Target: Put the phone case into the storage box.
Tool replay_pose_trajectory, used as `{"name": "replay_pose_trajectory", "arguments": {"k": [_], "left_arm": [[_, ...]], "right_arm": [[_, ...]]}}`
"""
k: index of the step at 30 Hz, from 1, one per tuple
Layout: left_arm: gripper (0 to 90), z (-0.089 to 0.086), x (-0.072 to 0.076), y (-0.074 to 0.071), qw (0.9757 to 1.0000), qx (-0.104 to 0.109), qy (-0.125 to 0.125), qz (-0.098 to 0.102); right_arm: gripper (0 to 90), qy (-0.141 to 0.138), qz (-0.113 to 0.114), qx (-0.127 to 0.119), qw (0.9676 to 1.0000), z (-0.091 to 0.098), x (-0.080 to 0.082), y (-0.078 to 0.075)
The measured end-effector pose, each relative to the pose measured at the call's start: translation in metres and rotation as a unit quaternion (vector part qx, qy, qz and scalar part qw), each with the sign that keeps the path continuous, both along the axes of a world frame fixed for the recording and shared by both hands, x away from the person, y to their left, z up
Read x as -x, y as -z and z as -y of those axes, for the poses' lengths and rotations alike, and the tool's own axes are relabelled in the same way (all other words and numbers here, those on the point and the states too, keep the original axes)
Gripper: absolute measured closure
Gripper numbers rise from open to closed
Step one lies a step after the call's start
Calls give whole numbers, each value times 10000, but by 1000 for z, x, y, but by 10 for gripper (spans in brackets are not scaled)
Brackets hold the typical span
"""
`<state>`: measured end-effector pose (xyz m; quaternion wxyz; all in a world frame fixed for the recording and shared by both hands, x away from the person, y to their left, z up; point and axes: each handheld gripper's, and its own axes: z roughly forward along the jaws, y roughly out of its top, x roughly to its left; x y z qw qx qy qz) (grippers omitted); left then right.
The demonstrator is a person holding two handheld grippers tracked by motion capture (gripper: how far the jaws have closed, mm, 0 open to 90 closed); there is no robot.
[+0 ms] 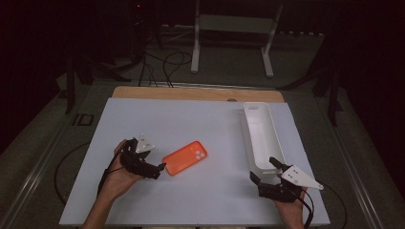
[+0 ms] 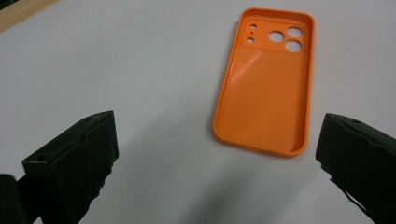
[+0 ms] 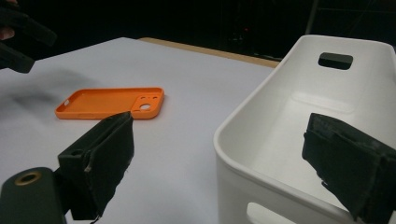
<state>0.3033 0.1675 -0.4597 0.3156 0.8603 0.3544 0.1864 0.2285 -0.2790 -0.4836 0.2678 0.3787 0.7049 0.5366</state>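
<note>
Orange phone case (image 1: 185, 158) lies flat on the white table (image 1: 191, 200), left of centre, open side up. Soft-looking shell, raised rim all round, dimpled texture on the inner floor. Three round camera holes and two small ones sit at its far end in the left gripper view (image 2: 264, 84). In the high view it lies at a slant, camera end pointing right and away.

Left gripper (image 1: 157, 169) sits at the case's near-left end, jaws wide apart, nothing between them. In its own view the case lies ahead and toward the right jaw, its near edge just short of the tips; whether a tip touches the case I cannot tell.

Right gripper (image 1: 266, 169) is at the near-right of the table, jaws also spread wide and empty. They bracket the near end of the white bin (image 1: 260, 138): in its own view the left jaw is outside the bin's wall, the right jaw over its inside. The bin (image 3: 299, 116) is long and narrow, with a slot handle in each end wall.

Room to move: bare white surface between case and bin, and a broad bare stretch beyond the case toward the wooden far edge (image 1: 196, 93). Near edge runs close under both hands. The bin sits close to the table's right edge.
</note>
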Motion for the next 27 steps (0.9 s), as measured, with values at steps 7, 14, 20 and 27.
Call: {"name": "replay_pose_trajectory", "arguments": {"k": [7, 14, 20, 27], "left_arm": [[1, 6, -8, 3, 9998, -155, 43, -115], [1, 15, -21, 10, 9991, -314, 79, -289], [1, 22, -28, 17, 9978, -452, 149, -470], [1, 30, -32, 20, 9964, -575, 240, -580]], "right_arm": [[90, 3, 4, 6, 10000, 0, 0, 0], [90, 3, -4, 9, 10000, 0, 0, 0], [90, 13, 10, 20, 10000, 1, 1, 0], [90, 13, -1, 20, 10000, 1, 1, 0]]}}
